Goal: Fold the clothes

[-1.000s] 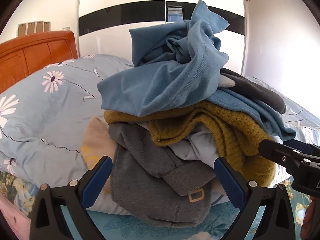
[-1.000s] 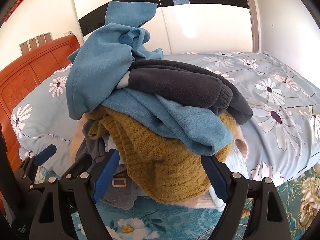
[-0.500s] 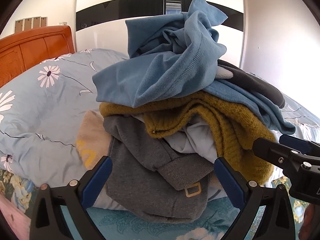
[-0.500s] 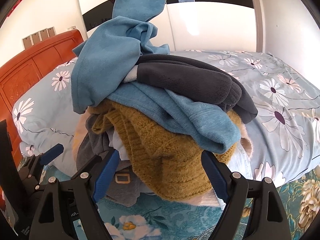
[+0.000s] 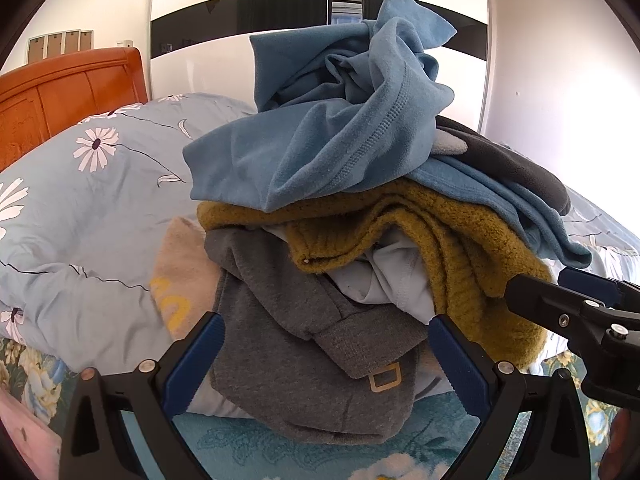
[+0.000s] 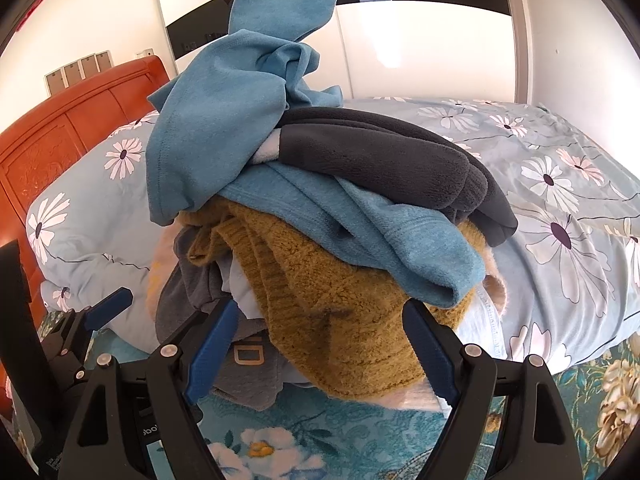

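Both grippers have edged nearer the clothes pile [image 5: 360, 216], fingers [image 5: 196, 364] spread wide (holding nothing) before its overhanging hems.

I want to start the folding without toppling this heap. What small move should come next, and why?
Probably raise the right gripper to pinch the blue fleece. It lies topmost on the pile, over the mustard sweater, and both grippers are open and empty.

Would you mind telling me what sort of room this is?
Most likely a bedroom: a wooden headboard, a flowered duvet on the bed, and a pile of clothes heaped on it.
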Demonstrator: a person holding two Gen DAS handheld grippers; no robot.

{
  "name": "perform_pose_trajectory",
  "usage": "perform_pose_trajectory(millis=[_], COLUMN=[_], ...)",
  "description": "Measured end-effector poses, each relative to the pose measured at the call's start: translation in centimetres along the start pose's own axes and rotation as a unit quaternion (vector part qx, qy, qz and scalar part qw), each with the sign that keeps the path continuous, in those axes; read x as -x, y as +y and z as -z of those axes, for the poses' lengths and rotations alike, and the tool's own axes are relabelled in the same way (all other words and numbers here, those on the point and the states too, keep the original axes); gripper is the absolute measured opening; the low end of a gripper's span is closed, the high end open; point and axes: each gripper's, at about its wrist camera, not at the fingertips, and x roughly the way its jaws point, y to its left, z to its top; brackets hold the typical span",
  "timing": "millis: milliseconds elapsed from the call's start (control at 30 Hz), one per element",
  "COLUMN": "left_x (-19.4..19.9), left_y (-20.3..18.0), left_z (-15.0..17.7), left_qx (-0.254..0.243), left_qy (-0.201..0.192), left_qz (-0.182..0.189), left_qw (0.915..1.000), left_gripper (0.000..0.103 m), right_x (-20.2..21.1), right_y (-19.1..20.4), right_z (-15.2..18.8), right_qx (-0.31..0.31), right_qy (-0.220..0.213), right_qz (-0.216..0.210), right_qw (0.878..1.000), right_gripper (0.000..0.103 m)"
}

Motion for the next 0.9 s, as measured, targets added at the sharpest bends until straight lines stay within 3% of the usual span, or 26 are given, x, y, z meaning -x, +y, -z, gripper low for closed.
perform_pose_trajectory(millis=[133, 267, 433, 667, 733, 800, 867, 900], left_x=[0.1, 0.5, 1.4, 3.1, 3.7, 4.4, 5.0, 5.4], left_y=[0.6, 2.1, 4.2, 6.4, 6.9, 7.3, 7.5, 7.5], left_z=[0.0, 0.0, 0.0, 0.1, 0.2, 0.3, 0.2, 0.1], left_qx=[-0.007, 0.010, 0.048, 0.064, 0.071, 0.078, 0.081, 0.082], left_qy=[0.001, 0.000, 0.004, 0.005, 0.005, 0.003, 0.000, -0.002], left_qz=[-0.011, -0.024, -0.021, -0.038, -0.040, -0.040, -0.039, -0.040], left_qw=[0.9999, 0.9997, 0.9986, 0.9972, 0.9967, 0.9962, 0.9959, 0.9959], left_gripper=[0.103, 0.103, 0.103, 0.103, 0.103, 0.103, 0.103, 0.103], right_x=[0.8, 1.2, 0.3, -4.7, -5.5, -6.0, -7.0, -6.7], right_y=[-0.4, -0.7, 1.0, 4.3, 5.2, 5.6, 6.1, 6.1], right_z=[-1.1, -6.0, -14.3, -22.2, -23.2, -23.9, -25.0, -25.4], right_qx=[-0.003, -0.001, -0.026, -0.017, -0.019, -0.011, 0.009, 0.012], right_qy=[-0.012, -0.038, -0.061, -0.039, -0.024, -0.013, 0.011, 0.013], right_qz=[-0.011, -0.026, -0.116, -0.074, -0.057, -0.037, -0.025, -0.025], right_qw=[1.000, 0.999, 0.991, 0.996, 0.998, 0.999, 1.000, 1.000], right_gripper=[0.085, 0.085, 0.085, 0.085, 0.077, 0.051, 0.034, 0.014])
